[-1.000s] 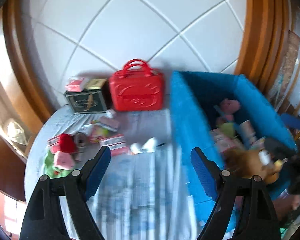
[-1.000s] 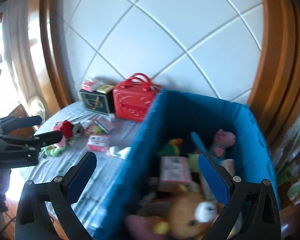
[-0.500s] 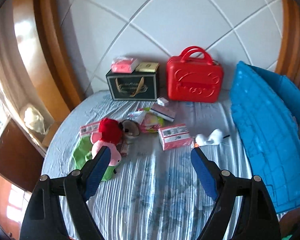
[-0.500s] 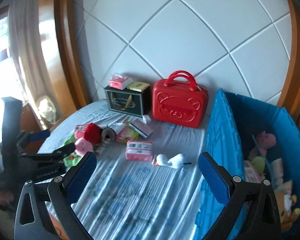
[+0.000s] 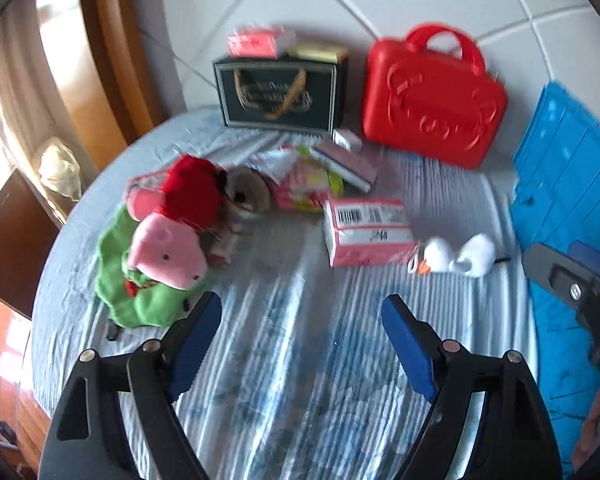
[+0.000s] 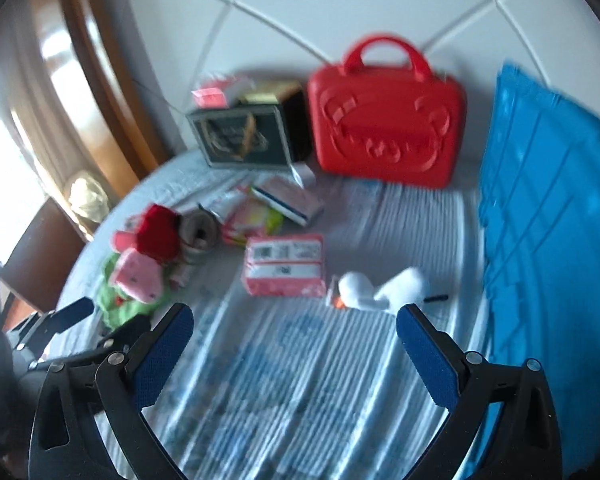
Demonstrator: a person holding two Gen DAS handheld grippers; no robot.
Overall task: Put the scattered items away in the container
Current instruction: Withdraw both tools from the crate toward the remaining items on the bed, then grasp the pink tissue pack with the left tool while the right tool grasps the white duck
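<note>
Both grippers, left point(image 5: 302, 322) and right point(image 6: 294, 330), have swung from bin point(image 6: 548, 216) toward clutter, jaws released. Duck point(image 6: 384, 286) looks soft, light; pinch its body.

A glossy moulded-plastic red case point(image 5: 432, 102) stands on the striped cloth bedsheet point(image 5: 292, 380) beside a ribbed blue plastic crate point(image 6: 548, 216), soft plush toys point(image 5: 160, 256) and a shiny film-wrapped pink pack point(image 5: 366, 230).

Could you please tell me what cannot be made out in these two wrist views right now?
- Blue container: its inside is hidden behind its near wall, and the frame edge cuts it off in both views.
- Pink packet: label print is blurred in the right wrist view.
- Items under the red plush: overlapped in the pile, unidentifiable.
- Dark box: lettering is too blurred.
</note>
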